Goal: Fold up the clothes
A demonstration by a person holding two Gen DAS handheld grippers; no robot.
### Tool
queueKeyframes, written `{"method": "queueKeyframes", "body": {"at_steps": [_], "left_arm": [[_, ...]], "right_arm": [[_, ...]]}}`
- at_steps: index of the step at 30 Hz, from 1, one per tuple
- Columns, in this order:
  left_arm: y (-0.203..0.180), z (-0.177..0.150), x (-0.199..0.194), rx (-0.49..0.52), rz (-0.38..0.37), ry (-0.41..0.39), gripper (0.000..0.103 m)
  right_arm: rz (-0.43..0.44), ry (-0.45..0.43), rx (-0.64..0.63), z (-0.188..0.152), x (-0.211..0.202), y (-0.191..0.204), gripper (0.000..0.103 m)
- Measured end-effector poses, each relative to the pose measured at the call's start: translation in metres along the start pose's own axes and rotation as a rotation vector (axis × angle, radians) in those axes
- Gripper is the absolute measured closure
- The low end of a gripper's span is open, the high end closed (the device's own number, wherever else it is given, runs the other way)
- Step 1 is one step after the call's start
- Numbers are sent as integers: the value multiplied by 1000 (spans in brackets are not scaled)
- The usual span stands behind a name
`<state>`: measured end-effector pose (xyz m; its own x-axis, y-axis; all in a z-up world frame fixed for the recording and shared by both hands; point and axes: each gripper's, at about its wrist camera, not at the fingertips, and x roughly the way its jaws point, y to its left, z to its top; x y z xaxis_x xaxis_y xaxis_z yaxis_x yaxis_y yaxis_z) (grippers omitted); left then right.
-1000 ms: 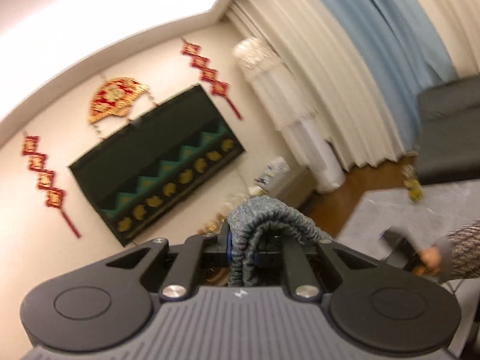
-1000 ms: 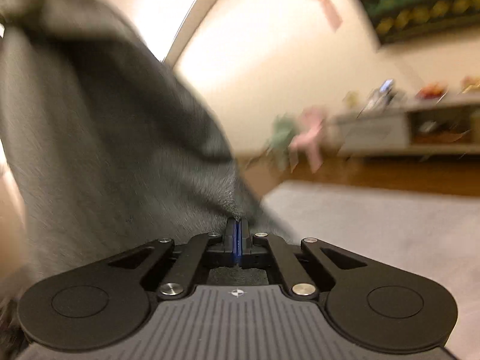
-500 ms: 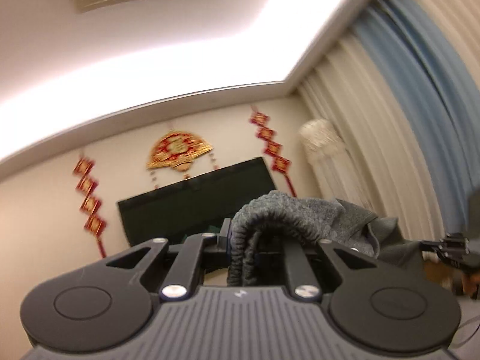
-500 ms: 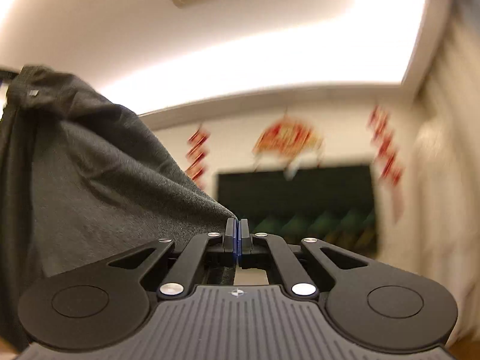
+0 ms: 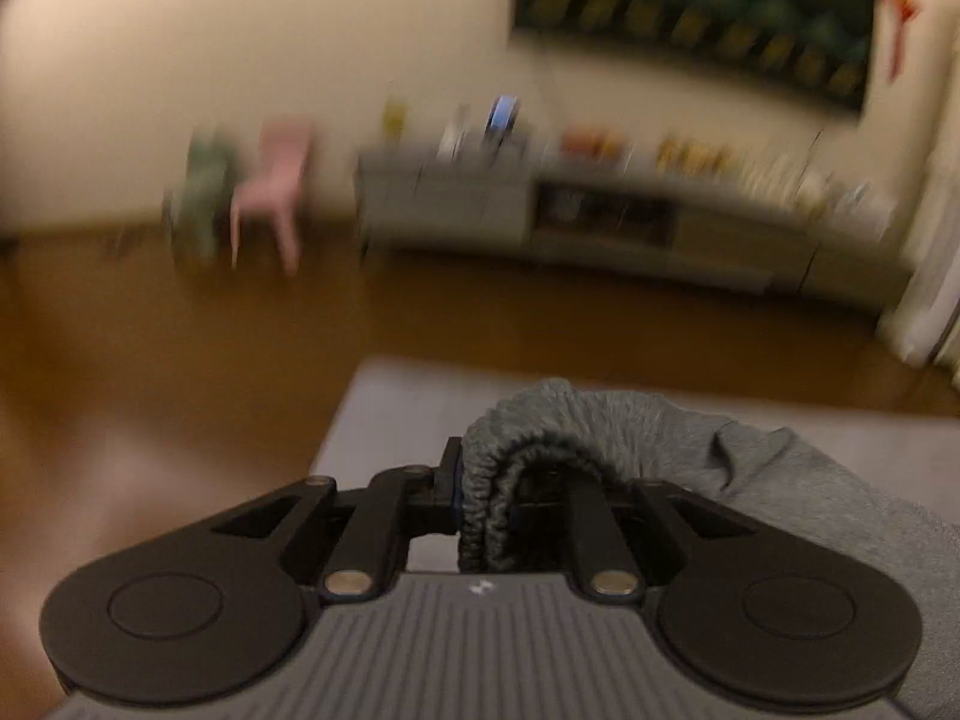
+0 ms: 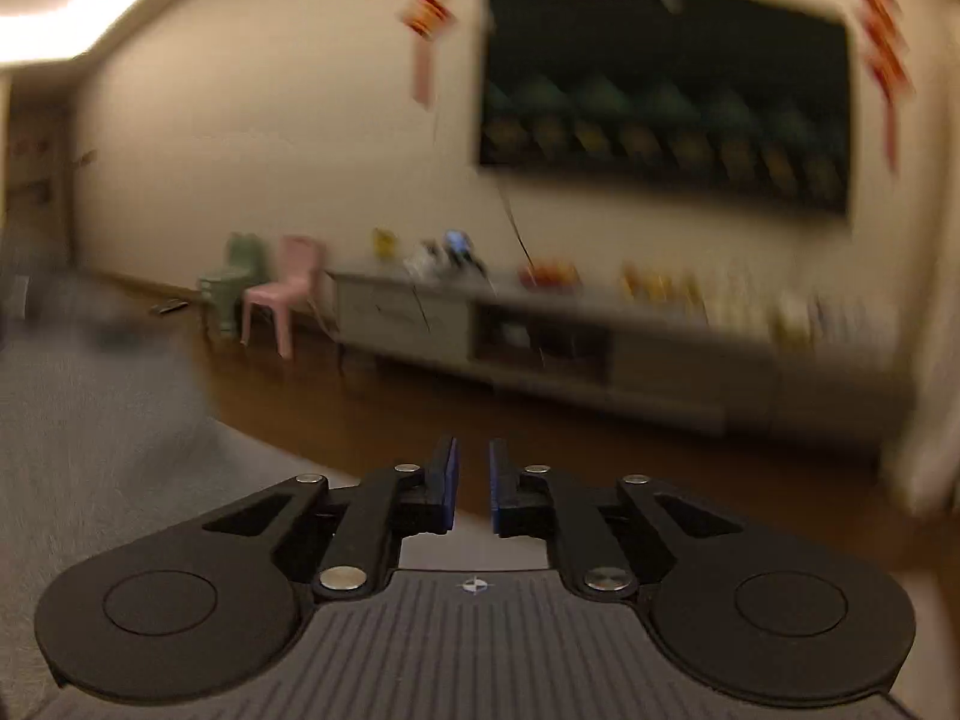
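Observation:
My left gripper (image 5: 480, 480) is shut on the ribbed hem of a grey knit garment (image 5: 576, 420). The cloth bunches over the right finger and trails off to the right (image 5: 840, 504), low over a grey table (image 5: 408, 396). My right gripper (image 6: 472, 474) is open by a narrow gap with nothing between its blue pads (image 6: 449, 474). A blurred grey mass of the garment (image 6: 90, 420) lies to its left in the right wrist view.
A brown wooden floor (image 5: 180, 360) lies beyond the table edge. A low grey TV cabinet (image 6: 540, 330) stands along the far wall under a dark wall hanging (image 6: 660, 96). Pink (image 6: 288, 288) and green (image 6: 234, 282) small chairs stand to its left.
Both grippers swung down from pointing at the ceiling to pointing level at the room. My right gripper has let go of the garment and opened. My left gripper still holds the hem.

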<state>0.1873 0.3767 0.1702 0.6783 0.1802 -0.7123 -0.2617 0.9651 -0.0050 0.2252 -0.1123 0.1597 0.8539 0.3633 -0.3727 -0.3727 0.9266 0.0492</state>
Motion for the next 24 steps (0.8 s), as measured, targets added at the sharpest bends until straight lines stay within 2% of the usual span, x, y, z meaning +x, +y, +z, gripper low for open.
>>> {"method": "queueKeyframes", "body": {"at_steps": [1, 2, 4, 5, 6, 9, 10, 11, 12, 13, 14, 15, 16, 17, 18, 20, 21, 22, 23, 24], "left_arm": [[15, -28, 36, -41, 7, 68, 91], [29, -56, 67, -66, -17, 128, 91], [44, -89, 93, -116, -57, 147, 91], [52, -105, 106, -141, -77, 156, 91], [59, -121, 119, -166, -97, 165, 91], [63, -135, 125, -196, -152, 141, 91], [58, -132, 118, -162, -147, 129, 91], [52, -128, 111, -129, -143, 116, 91], [50, -127, 107, -114, -148, 102, 91], [49, -127, 102, -100, -154, 87, 91], [41, -126, 94, -92, -162, 81, 91], [34, -125, 91, -74, -162, 74, 91], [30, -125, 86, -42, -163, 65, 91], [24, -125, 83, -14, -175, 51, 91], [18, -124, 85, 3, -190, 32, 91], [15, -113, 66, 13, -245, -46, 91], [17, -104, 56, 1, -271, -93, 91], [18, -94, 46, -12, -297, -140, 91], [23, -82, 30, -35, -318, -202, 91], [31, -70, 19, -68, -341, -242, 91]], "right_arm": [[6, 51, 79, -24, 15, -9, 78], [-33, 70, 119, -45, 3, -29, 67], [-112, 108, 198, -88, -21, -71, 52], [-183, 147, 199, -114, -35, -87, 52], [-209, 198, 205, -137, -46, -92, 52], [-285, 350, 223, -208, -81, -105, 46], [-311, 401, 229, -231, -92, -109, 41], [-312, 420, 218, -243, -96, -107, 30], [-313, 439, 206, -255, -100, -105, 25], [-361, 435, 187, -267, -108, -95, 20], [-424, 429, 175, -263, -90, -100, 20], [-438, 455, 170, -262, -79, -103, 20], [-451, 480, 165, -261, -68, -107, 28], [-437, 488, 161, -261, -65, -108, 43], [-423, 496, 158, -261, -61, -110, 47], [-395, 512, 150, -262, -54, -113, 84], [-384, 513, 145, -260, -47, -117, 84], [-388, 502, 113, -258, -50, -117, 92], [-392, 491, 80, -255, -53, -118, 94], [-414, 439, 69, -239, -57, -122, 94]]}}
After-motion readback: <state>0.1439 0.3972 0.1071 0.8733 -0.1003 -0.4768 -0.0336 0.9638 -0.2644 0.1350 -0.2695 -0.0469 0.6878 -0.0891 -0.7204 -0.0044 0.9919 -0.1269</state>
